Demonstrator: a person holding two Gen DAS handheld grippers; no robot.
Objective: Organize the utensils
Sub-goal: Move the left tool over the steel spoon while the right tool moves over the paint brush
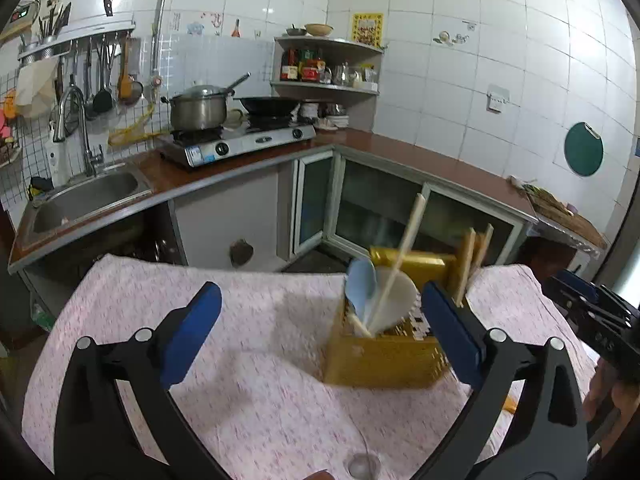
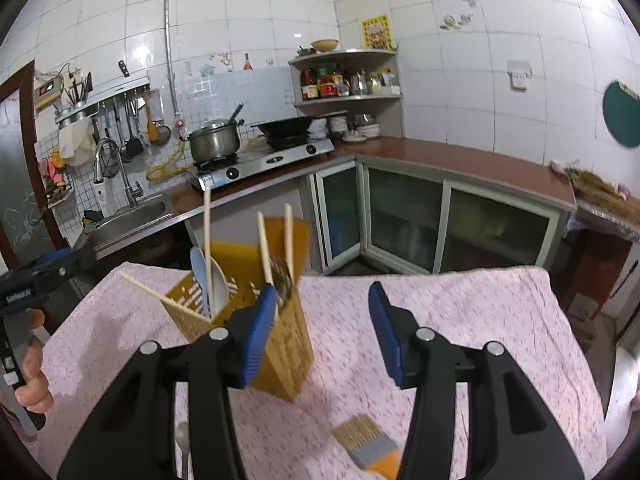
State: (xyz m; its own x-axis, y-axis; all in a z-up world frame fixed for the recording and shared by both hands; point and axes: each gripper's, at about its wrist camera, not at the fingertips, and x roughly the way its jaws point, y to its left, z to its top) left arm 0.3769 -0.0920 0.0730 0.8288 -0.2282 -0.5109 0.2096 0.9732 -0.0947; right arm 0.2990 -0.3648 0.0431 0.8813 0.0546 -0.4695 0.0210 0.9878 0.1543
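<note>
A yellow slotted utensil holder (image 1: pixel 380 356) (image 2: pixel 280 344) stands on the pink cloth-covered table (image 1: pixel 248 344). It holds a blue spoon (image 1: pixel 361 285) (image 2: pixel 199 276), a white spoon (image 1: pixel 394 300), several chopsticks (image 1: pixel 402 248) (image 2: pixel 207 240) and metal cutlery (image 2: pixel 281 276). My left gripper (image 1: pixel 320 320) is open and empty, its right finger beside the holder. My right gripper (image 2: pixel 324 332) is open and empty, its left finger in front of the holder. A pastry brush (image 2: pixel 366 442) and a metal spoon (image 2: pixel 183 444) (image 1: pixel 362 464) lie on the cloth near me.
Beyond the table is a kitchen counter (image 1: pixel 240 164) with a sink (image 1: pixel 86 200), a gas stove (image 1: pixel 236 142) with a pot and a wok, corner shelves (image 1: pixel 328 64) and glass cabinet doors (image 2: pixel 400 216). The other gripper shows at each view's edge (image 1: pixel 592 312) (image 2: pixel 36 280).
</note>
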